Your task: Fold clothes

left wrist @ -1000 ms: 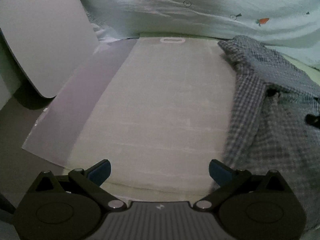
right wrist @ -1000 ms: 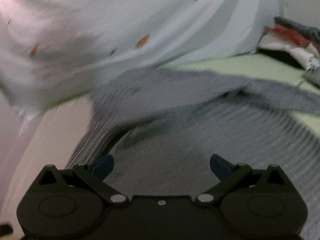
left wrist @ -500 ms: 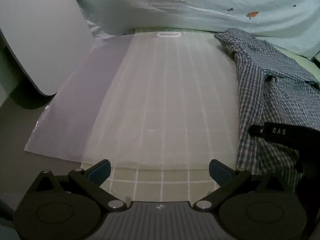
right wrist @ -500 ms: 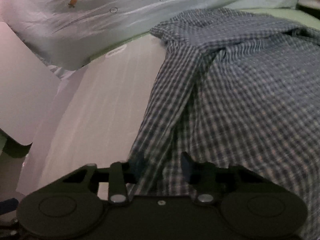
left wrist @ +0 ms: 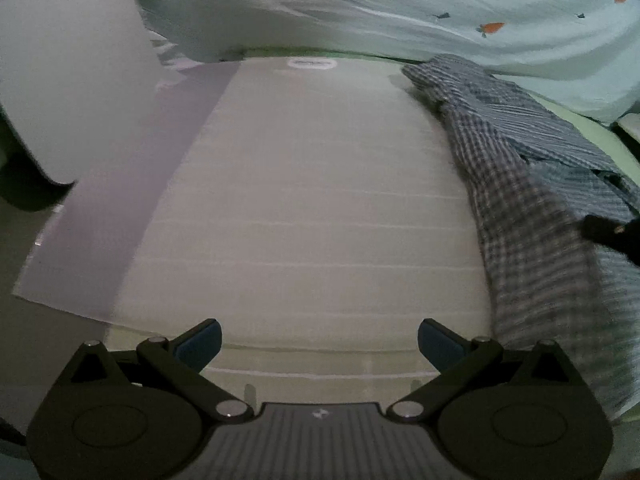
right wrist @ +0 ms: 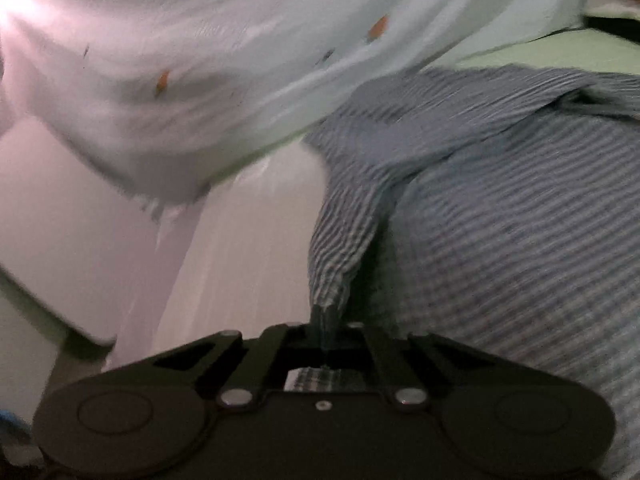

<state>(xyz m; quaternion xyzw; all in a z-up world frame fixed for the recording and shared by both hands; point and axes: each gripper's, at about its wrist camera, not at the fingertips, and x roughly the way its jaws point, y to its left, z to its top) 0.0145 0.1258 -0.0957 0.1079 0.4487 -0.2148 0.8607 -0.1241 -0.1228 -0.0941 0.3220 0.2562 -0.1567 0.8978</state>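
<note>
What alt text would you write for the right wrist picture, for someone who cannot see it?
The right hand-held gripper is shut on a pinched edge of a blue checked shirt, which spreads away to the right. A pale folding board lies to the left, with a light printed bedsheet bunched behind; the picture is blurred.

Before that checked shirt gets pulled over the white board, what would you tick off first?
1. Right tongs clamped on the checked shirt: ok, a fold of its edge is pinched between the closed tips.
2. Left tongs free: ok, open with nothing between them.
3. Folding board bare where the shirt would land: ok, only the shirt's edge overlaps its right side.
4. Shirt lying flat: not ok, it is bunched and creased beside the board.
5. Printed bedding off the board: ok in the left view; blurred in the right view.
6. How much cloth is gripped: cannot tell.
</note>
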